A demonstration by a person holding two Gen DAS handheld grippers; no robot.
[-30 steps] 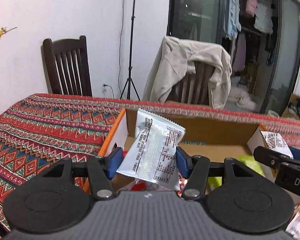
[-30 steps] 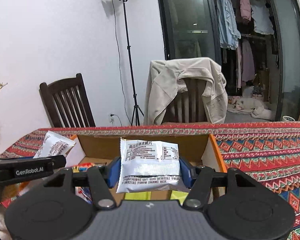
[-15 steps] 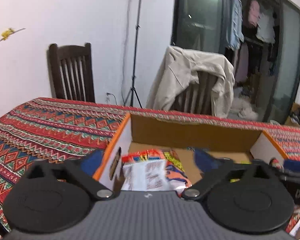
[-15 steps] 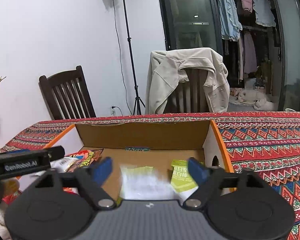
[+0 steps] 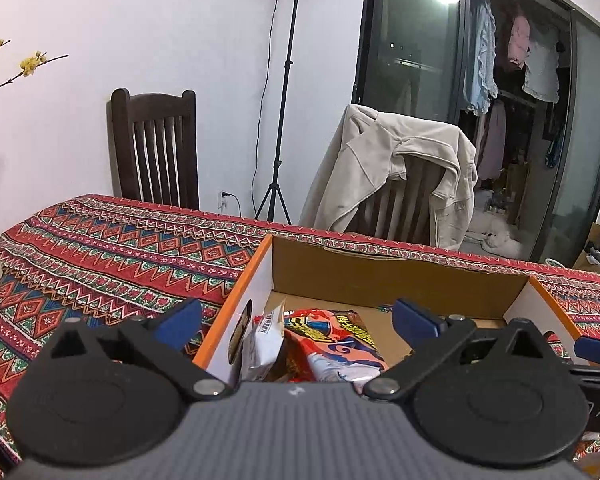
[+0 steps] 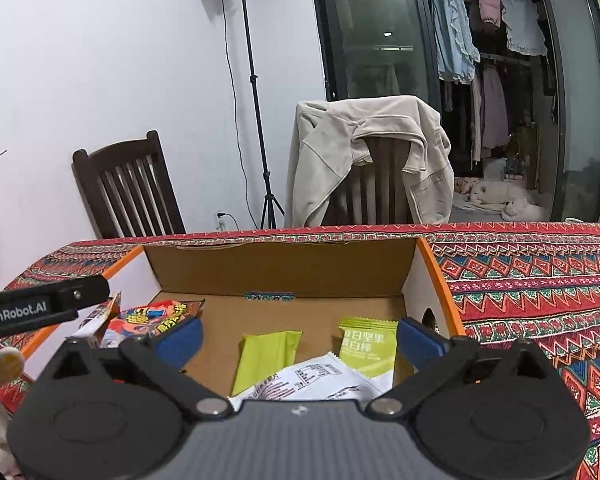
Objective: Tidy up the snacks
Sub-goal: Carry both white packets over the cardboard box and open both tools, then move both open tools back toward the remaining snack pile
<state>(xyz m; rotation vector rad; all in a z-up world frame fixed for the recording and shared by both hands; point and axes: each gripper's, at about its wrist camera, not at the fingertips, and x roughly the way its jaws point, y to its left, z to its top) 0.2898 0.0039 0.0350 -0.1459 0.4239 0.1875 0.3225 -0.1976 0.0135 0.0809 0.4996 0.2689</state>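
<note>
While both grippers hover over the open cardboard box (image 6: 280, 268) on the patterned bench (image 6: 540, 280), their blue fingers (image 6: 180, 338) have just spread wide, with nothing pinched between them. A second ago each gripper held a white snack packet. Now the right gripper (image 6: 298, 338) is empty above its white packet (image 6: 320, 380), which lies in the box on two green bars (image 6: 266, 356). Beneath the left gripper (image 5: 296, 322), another white packet (image 5: 262, 344) leans by a red snack bag (image 5: 332, 340). Both drops look finished, so each hand seems free to fetch more snacks.

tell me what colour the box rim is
Orange rim on the cardboard box, clearest in the right wrist view.
</note>
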